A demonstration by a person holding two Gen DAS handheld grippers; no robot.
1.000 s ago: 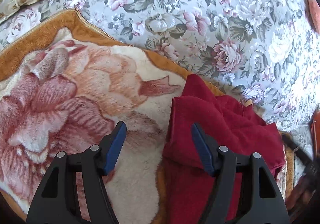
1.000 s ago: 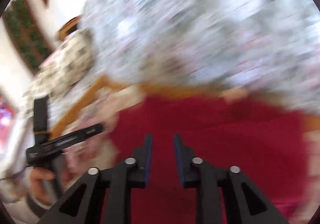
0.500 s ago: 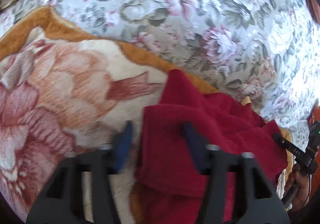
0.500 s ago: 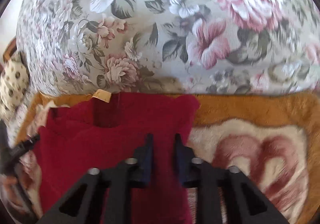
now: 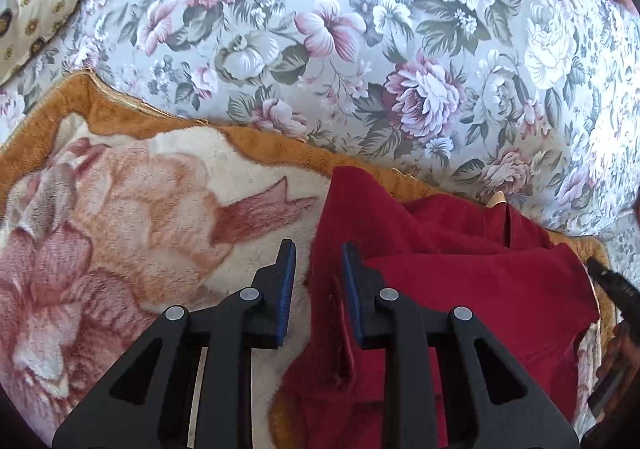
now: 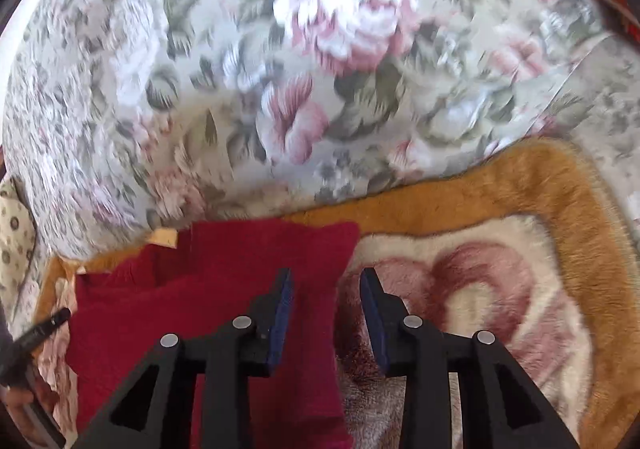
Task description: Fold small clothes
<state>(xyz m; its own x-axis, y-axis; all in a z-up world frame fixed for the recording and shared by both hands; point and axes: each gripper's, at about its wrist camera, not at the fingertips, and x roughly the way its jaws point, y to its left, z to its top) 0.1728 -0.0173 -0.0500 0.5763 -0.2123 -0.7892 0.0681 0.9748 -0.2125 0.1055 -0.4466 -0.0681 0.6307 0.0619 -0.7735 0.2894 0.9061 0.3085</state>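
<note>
Your left gripper (image 5: 316, 269) stands narrowly parted over the left edge of the red garment (image 5: 460, 289), with a fold of cloth between the pads, though a firm grip cannot be confirmed. Your right gripper (image 6: 326, 295) is parted wider, astride the garment's right edge, gripping nothing. The garment lies rumpled on the plush blanket (image 5: 120, 209) over the floral bedspread (image 5: 360, 49).

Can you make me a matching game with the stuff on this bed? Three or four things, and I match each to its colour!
Things:
1. small garment
2. blanket border
3. bedspread
4. gripper pads

Colours:
A. blue
B. pale with pink and white flowers
C. dark red
D. golden orange

Pairs: 1-C, 2-D, 3-B, 4-A
</note>
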